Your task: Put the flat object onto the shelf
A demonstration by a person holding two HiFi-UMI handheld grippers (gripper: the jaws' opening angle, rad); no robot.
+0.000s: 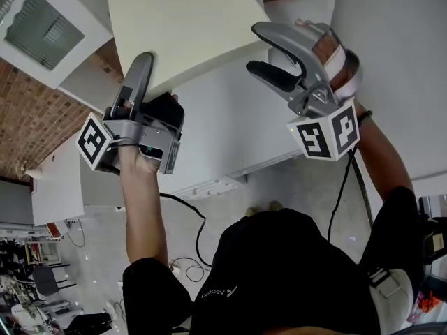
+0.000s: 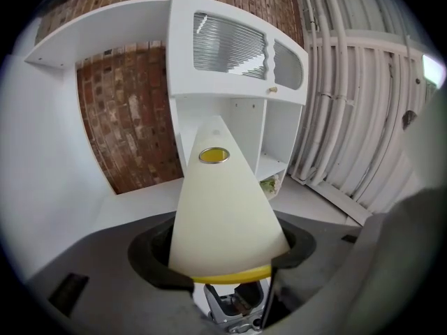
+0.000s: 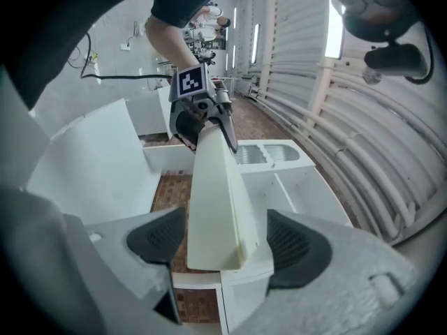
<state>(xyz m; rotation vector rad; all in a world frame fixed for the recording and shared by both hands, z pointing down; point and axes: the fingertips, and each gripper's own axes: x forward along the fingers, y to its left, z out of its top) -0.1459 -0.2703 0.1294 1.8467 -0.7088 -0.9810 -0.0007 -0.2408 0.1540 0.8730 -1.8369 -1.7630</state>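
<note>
A cream flat board is held up over the white shelf unit. My left gripper is shut on the board's left corner. In the left gripper view the board runs away from the jaws toward the shelf unit, and a yellow-rimmed hole shows near its far end. My right gripper stands open at the board's right edge. In the right gripper view the board's end lies between the dark pads with a gap on each side, and the left gripper shows at the far end.
The shelf unit has open compartments and a slatted door. A brick wall stands behind it, and pipes run along the right wall. Cables lie on the floor by the person's feet.
</note>
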